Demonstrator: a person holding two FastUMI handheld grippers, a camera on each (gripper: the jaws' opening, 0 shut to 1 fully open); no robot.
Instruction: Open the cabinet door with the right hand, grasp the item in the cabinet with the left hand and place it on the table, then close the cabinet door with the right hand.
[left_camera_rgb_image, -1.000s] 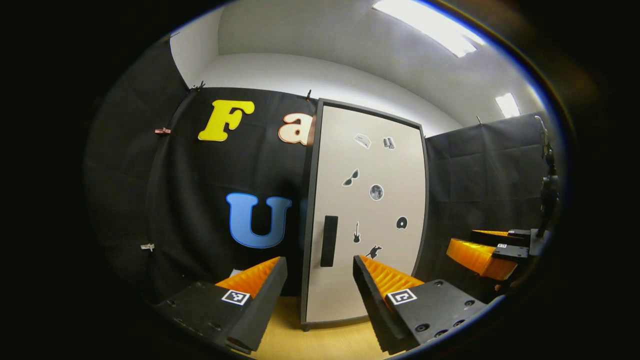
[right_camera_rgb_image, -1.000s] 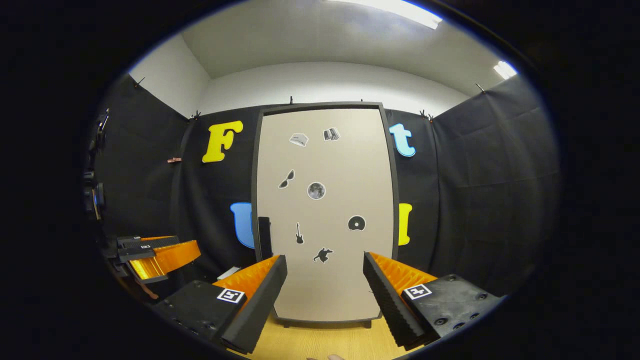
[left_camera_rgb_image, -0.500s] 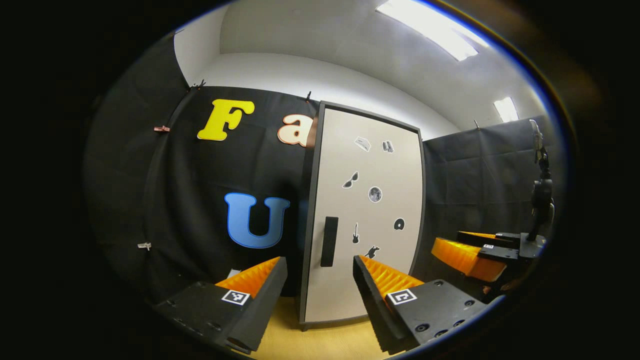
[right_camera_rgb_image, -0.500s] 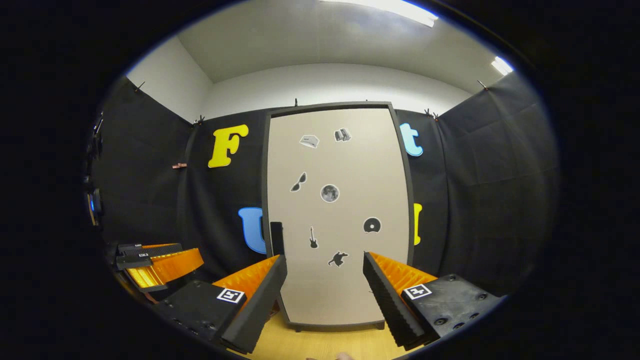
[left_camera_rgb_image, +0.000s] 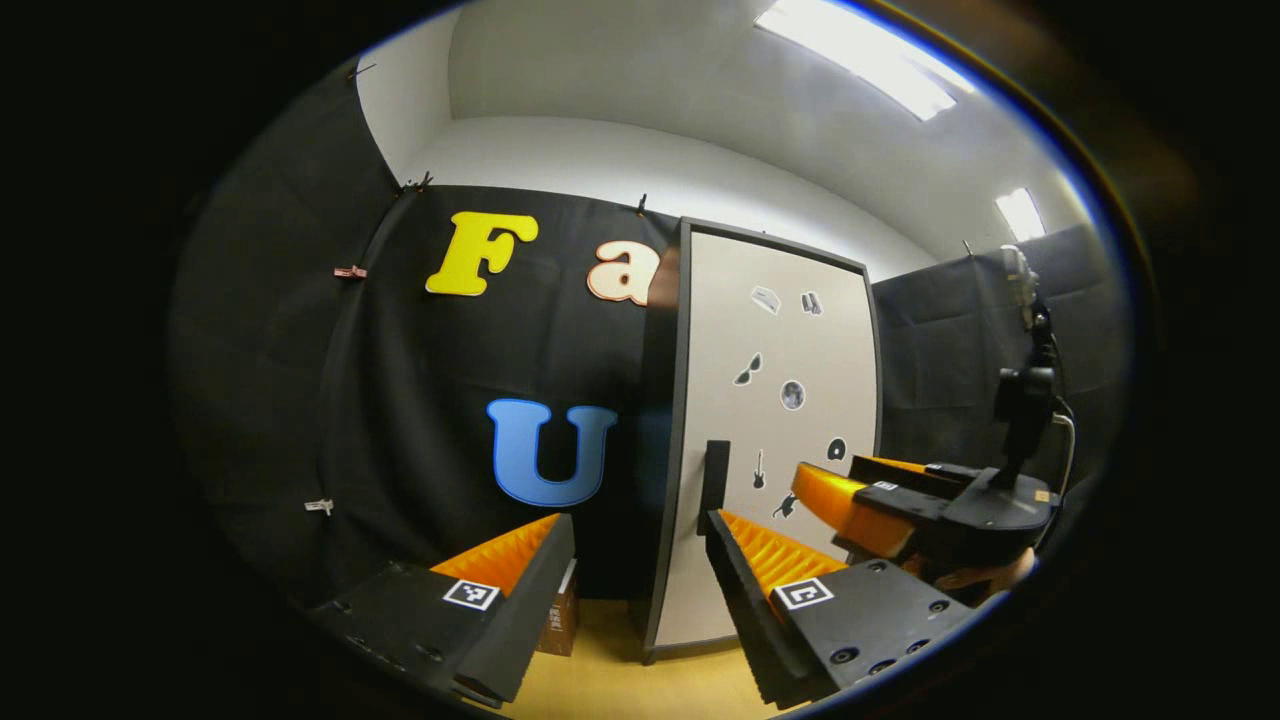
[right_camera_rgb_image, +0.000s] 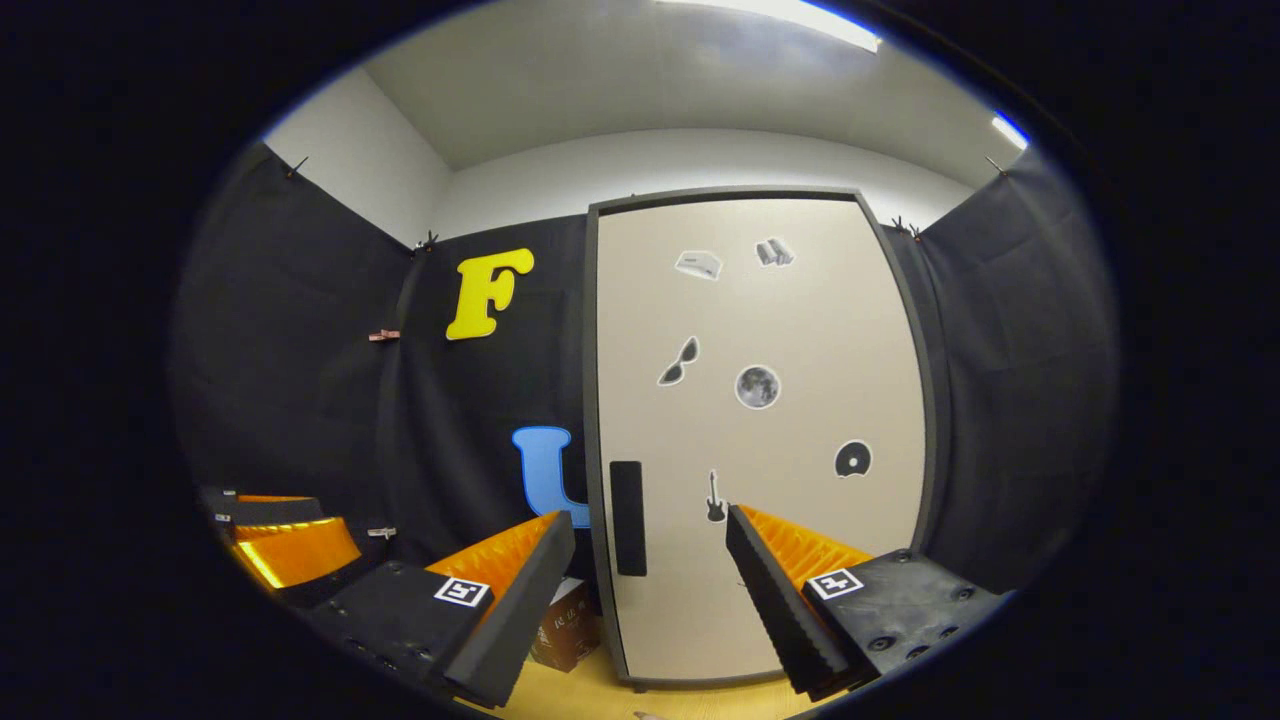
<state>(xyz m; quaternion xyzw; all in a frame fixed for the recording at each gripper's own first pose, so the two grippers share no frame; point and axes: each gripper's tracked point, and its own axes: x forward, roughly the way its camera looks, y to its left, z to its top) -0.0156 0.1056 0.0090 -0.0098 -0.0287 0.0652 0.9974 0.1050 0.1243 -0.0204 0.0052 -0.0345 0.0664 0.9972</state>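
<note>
Both grippers hang open and empty: right gripper (right_camera_rgb_image: 650, 575) faces the closed cabinet door (right_camera_rgb_image: 760, 430), handle (right_camera_rgb_image: 627, 517) ahead. Left gripper (left_camera_rgb_image: 635, 580) shows the cabinet's side; small brown box (right_camera_rgb_image: 565, 625) beside it. Item inside hidden.

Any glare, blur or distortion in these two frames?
Left gripper view: ceiling light blown out, cabinet door edges bowed by the fisheye, otherwise sharp, the right tool included. Right gripper view: no motion blur, door evenly lit with crisp stickers, frame curved outward; the box beside the cabinet sits in shadow, its detail hard to read.
</note>
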